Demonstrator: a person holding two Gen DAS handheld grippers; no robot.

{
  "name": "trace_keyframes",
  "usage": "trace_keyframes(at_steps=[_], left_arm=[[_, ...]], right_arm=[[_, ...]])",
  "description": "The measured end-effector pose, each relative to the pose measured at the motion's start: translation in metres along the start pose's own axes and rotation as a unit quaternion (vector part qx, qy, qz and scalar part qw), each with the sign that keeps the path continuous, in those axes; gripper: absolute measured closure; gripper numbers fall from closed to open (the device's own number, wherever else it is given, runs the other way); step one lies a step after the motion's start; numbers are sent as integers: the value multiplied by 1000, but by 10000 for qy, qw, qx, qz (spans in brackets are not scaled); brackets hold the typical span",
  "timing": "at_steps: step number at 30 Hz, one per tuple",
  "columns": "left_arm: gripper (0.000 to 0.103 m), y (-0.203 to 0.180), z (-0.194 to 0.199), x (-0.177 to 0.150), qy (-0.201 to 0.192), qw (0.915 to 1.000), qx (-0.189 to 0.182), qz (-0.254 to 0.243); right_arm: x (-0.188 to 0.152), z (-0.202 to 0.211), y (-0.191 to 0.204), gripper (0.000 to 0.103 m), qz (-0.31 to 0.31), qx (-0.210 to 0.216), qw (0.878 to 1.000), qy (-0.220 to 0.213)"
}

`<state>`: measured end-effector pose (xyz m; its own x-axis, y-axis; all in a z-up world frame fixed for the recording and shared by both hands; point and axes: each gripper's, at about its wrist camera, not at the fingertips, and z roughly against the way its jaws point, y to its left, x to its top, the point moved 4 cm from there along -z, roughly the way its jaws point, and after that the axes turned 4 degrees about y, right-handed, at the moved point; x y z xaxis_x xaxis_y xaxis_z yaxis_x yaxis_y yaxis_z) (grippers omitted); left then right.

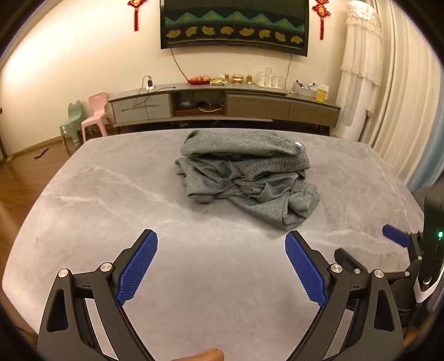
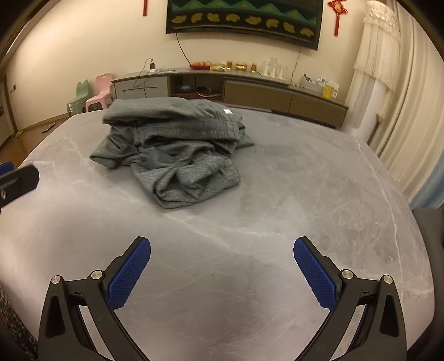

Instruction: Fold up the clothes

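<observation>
Both tongs hover spread wide and empty over a grey marble-patterned worktop, the left tongs and the right tongs each showing blue textured pads on black arms, near the front edge and well apart from the clothing. Ahead of them, a crumpled grey knit garment lies in a loose heap toward the far middle of the worktop, its upper layers bunched and a small white label showing near its top right; from the right wrist view the same heap sits left of centre. Part of the right tongs is visible at the right edge of the left wrist view, a green light glowing on its body, and a fingertip shows at the bottom edge of that view. Beyond the worktop, a long low grey and brown cabinet runs along a cream wall, carrying a red plate of fruit, gold ornaments and clear glasses. A pink plastic child's chair and a pale green one stand on the wooden floor at left, a dark wall hanging with green triangles hangs above between red knotted ornaments, and pale pleated curtains fall at right.
</observation>
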<state>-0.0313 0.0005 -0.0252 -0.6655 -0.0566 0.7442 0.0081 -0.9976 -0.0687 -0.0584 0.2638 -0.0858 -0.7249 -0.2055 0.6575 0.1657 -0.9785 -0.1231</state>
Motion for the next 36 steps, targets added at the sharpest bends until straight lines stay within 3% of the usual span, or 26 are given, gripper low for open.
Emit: trace_keyframes(at_steps=[6, 16, 24, 36], left_arm=[[8, 9, -2, -9, 147, 9998, -102, 116], [8, 6, -24, -20, 803, 9965, -198, 148], [8, -4, -30, -24, 788, 9969, -24, -85], [9, -4, -44, -31, 919, 9954, -264, 23]], right_arm=[[7, 4, 13, 0, 23, 50, 9999, 84], [8, 3, 29, 0, 95, 125, 9999, -9], [8, -6, 27, 0, 67, 94, 9999, 58], [7, -17, 9, 0, -249, 63, 9994, 249]])
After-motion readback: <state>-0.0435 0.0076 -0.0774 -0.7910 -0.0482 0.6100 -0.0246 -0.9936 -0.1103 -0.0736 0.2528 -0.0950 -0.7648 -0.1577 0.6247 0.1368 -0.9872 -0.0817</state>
